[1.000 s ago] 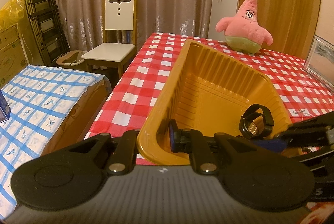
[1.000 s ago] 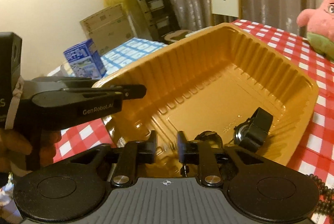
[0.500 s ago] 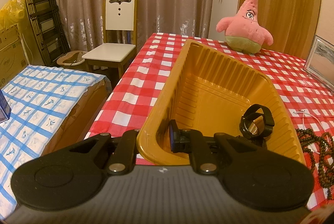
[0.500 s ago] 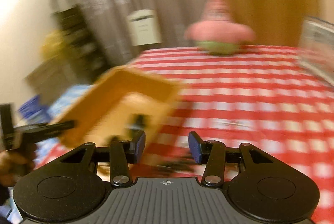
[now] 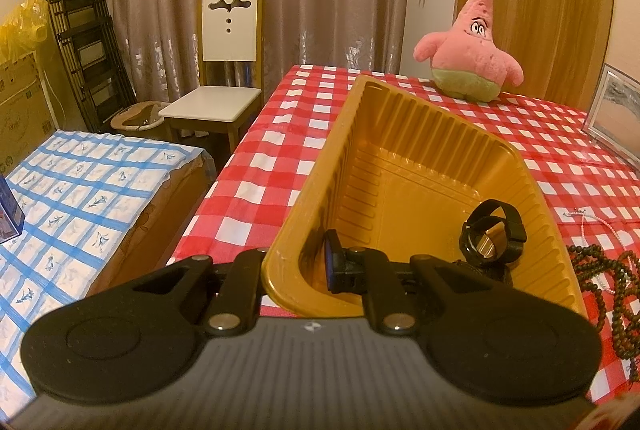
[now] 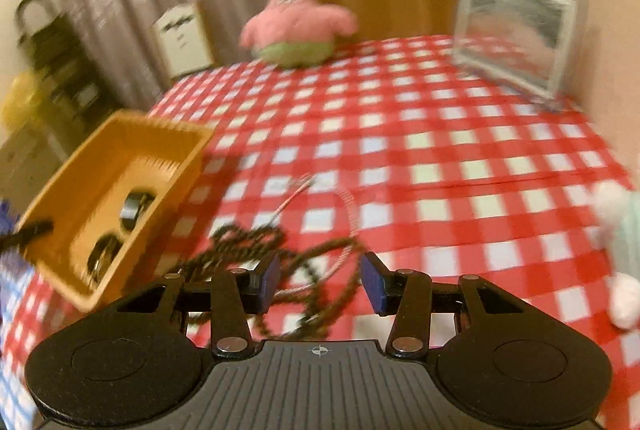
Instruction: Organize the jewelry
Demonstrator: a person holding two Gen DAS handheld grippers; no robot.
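Red-and-white checked cloth [image 6: 400, 157] covers the table where a ribbed golden plastic tray [image 5: 404, 165] sits at the near left edge. Left gripper [image 5: 298, 266] is clamped tight on the tray's near rim. Inside lie a black strapped watch [image 5: 494, 236] and, seemingly, a second one. Right gripper [image 6: 320, 282], jaws just widened and holding nothing, hovers over dark beaded necklaces [image 6: 248, 246] coiled right of the tray.

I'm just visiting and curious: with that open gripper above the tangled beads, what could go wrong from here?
The dark bead strands lie tangled with a thin pale chain, so the open right gripper may lift both at once. The left gripper pinches only the rim of the gold tray at the table's edge; a snagged strand might tug the tray.
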